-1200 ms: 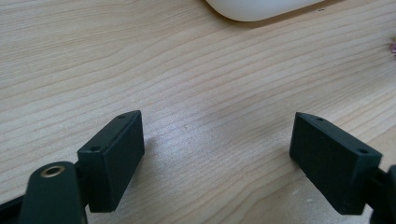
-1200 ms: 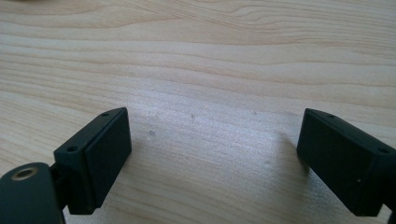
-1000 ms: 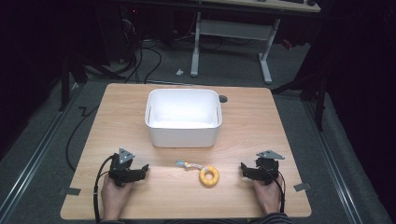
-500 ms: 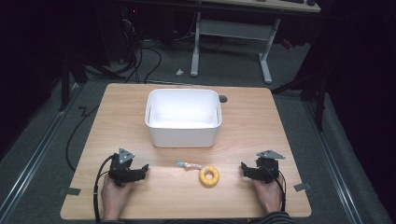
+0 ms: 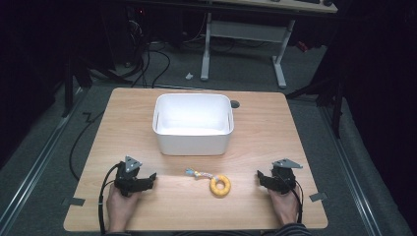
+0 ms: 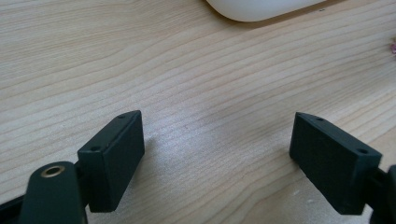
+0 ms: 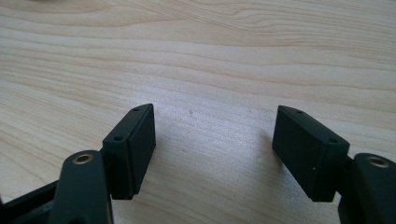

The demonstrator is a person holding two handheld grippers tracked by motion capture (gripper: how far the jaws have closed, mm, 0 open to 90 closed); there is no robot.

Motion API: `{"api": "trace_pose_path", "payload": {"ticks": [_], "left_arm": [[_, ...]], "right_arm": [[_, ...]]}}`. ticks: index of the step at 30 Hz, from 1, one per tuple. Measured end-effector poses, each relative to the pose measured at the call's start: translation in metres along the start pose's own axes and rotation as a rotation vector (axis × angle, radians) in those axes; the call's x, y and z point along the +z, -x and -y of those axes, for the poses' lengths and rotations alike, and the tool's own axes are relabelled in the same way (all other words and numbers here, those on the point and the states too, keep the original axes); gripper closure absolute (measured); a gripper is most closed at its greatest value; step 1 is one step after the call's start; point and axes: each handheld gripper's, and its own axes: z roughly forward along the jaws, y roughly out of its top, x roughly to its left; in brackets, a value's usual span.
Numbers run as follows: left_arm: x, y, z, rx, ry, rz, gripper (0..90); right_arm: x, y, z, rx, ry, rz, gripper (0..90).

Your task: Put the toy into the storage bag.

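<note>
The yellow ring toy with its rope tail lies on the desk between both hand-held grippers. It looks light and soft; its ring rim suits gripping. The left hand-held gripper stands wide; the right hand-held gripper, just narrowing, holds nothing.

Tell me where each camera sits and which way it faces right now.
High view: above the near edge, looking forward and down on the table, white tub, yellow ring toy; both hands, left tool, right tool show.
Left gripper view: on the left tool, facing bare wood and the tub's base; jaws open.
Right gripper view: on the right tool, facing bare wood; jaws just closing, nothing between.
Shared: tabletop in all; tub in high and left.
</note>
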Motion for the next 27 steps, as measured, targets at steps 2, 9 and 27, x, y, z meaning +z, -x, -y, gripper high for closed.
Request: {"api": "trace_pose_path", "payload": {"ticks": [2,9,27], "left_arm": [[0.000,0.000,0.000,0.000,0.000,0.000,18.3],[0.000,0.000,0.000,0.000,0.000,0.000,18.4],[0.000,0.000,0.000,0.000,0.000,0.000,18.3]], "right_arm": [[-0.001,-0.001,0.001,0.000,0.008,0.006,30.2],[-0.004,-0.001,0.003,0.001,0.020,-0.006,30.8],[-0.019,-0.006,0.002,-0.003,0.031,-0.074,33.1]]}}
